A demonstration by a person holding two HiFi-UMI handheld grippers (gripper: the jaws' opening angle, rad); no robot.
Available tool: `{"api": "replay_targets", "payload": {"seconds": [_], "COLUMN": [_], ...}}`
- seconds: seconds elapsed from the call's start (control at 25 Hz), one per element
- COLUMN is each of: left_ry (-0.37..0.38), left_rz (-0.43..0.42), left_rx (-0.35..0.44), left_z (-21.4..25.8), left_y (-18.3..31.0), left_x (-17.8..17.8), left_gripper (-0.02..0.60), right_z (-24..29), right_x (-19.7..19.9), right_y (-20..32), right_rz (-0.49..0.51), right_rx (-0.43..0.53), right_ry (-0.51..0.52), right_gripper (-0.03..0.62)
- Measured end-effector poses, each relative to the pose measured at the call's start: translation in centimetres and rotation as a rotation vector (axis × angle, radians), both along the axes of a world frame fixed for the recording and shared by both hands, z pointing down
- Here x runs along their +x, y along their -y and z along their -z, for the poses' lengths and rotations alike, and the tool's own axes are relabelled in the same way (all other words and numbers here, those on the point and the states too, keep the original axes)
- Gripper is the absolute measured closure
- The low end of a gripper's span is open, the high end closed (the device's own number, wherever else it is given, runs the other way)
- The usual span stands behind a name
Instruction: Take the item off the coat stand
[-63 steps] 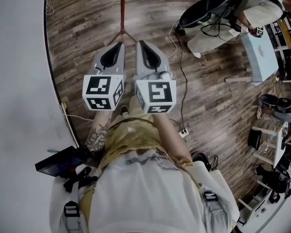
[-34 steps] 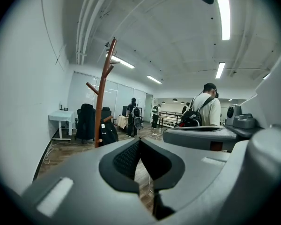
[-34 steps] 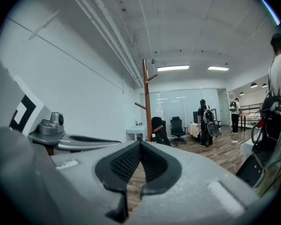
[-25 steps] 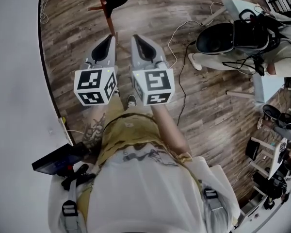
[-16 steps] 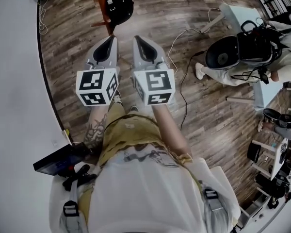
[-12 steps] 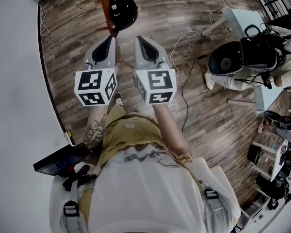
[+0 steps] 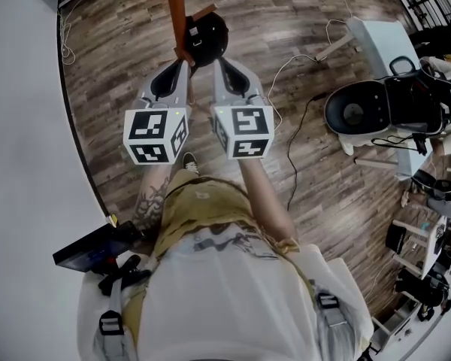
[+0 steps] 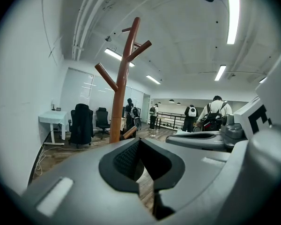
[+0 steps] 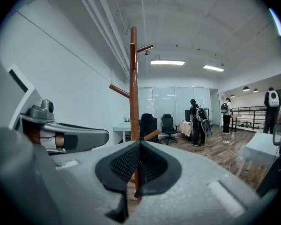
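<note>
Faces a brown coat stand [image 7: 176,6] on open plank floor [image 7: 113,74], white wall [image 7: 22,164] close at left, loose cables [image 7: 289,153] at right. Finds the round black item [image 7: 207,34], white label too small to read, just beside the pole under a peg, in the head view only; through the 2 gripper views, only upper pegs [image 8: 140,48] and distant people [image 9: 196,121]. Holds left gripper [image 7: 182,66] and right gripper [image 7: 221,62] side by side just short of it, both pressed together on nothing.

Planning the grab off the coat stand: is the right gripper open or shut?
Shut. The right gripper shows its jaws pressed together in its own view, with nothing held between them.
</note>
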State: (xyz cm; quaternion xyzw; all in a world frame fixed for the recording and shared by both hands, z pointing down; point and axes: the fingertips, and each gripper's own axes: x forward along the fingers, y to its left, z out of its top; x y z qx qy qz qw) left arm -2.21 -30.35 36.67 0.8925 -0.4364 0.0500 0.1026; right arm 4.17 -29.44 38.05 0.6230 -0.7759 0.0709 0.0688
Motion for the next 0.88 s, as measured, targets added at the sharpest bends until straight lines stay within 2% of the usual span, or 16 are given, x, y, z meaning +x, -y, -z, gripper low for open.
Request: {"api": "replay_targets", "payload": {"seconds": [0.4,0.64,0.88], "left_ry": [0.017,0.070,0.061], "left_rz": [-0.021,0.033,0.109], "left_rx": [-0.038,-0.051,-0.046], "left_z": [-2.1,-3.2,-2.9], "left_y": [4.0,6.4,8.0], "left_x": [-1.3,-0.2,-0.9], "left_gripper": [0.583,0.583,0.583], "right_z": [-1.4,-1.6,-2.4], "right_x": [-1.8,-1.0,-1.3], "right_y": [4.1,6.8,8.6], "right_rz": [0.004,0.058,0.112], "right_rx": [-0.025,-0.035,-0.052], "right_ry": [-0.011,-0.006,-0.033], "right_gripper": [0.592,0.592,0.592]}}
